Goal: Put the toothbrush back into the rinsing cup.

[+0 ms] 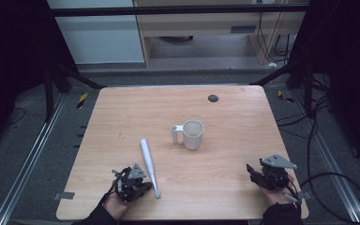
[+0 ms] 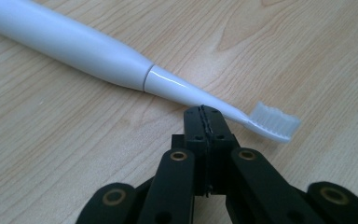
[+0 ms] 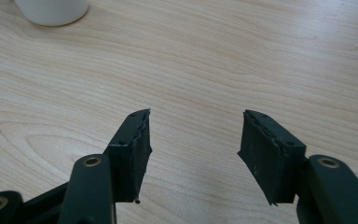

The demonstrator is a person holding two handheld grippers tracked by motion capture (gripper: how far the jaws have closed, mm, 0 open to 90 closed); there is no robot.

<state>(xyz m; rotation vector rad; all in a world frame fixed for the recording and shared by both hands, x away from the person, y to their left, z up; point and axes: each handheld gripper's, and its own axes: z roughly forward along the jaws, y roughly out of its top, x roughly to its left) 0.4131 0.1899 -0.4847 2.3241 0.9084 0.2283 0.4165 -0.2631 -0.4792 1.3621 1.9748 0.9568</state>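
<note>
A white electric toothbrush (image 1: 148,167) lies flat on the wooden table (image 1: 229,117), its bristle head toward the near edge. In the left gripper view the toothbrush (image 2: 98,51) runs across the frame and its bristles sit just right of the jaw tips. My left gripper (image 1: 143,185) (image 2: 203,112) is shut with nothing between its jaws, its tips right beside the thin neck of the brush. A white mug (image 1: 192,134) stands upright near the table's middle, handle to the left. My right gripper (image 1: 253,171) (image 3: 193,140) rests open over bare wood at the near right.
A small dark round disc (image 1: 213,98) lies near the table's far edge. The bottom of the mug (image 3: 51,10) shows at the top left of the right gripper view. Cables run on the floor to the right of the table.
</note>
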